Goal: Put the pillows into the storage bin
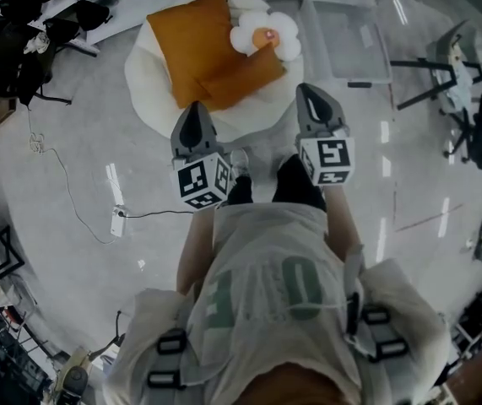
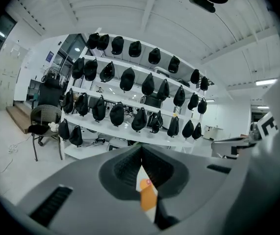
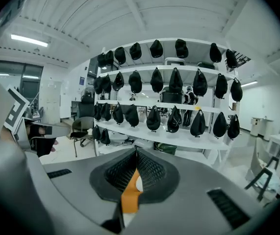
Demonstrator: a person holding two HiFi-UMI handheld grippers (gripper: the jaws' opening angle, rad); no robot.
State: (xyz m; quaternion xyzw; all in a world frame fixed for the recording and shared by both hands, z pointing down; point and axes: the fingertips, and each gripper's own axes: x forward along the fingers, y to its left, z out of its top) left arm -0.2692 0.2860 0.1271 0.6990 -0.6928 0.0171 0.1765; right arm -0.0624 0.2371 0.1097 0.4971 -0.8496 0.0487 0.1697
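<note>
Pillows lie on a round white cushion ahead of us: a large orange pillow, a smaller orange pillow overlapping it, and a white flower-shaped pillow beside them. We hold the left gripper and right gripper short of them, each with jaws pressed together on nothing. A clear storage bin stands just right of the cushion.

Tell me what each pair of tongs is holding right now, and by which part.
Nothing is held. The left tongs and right tongs are both shut and empty; the orange pillows lie ahead, untouched.
</note>
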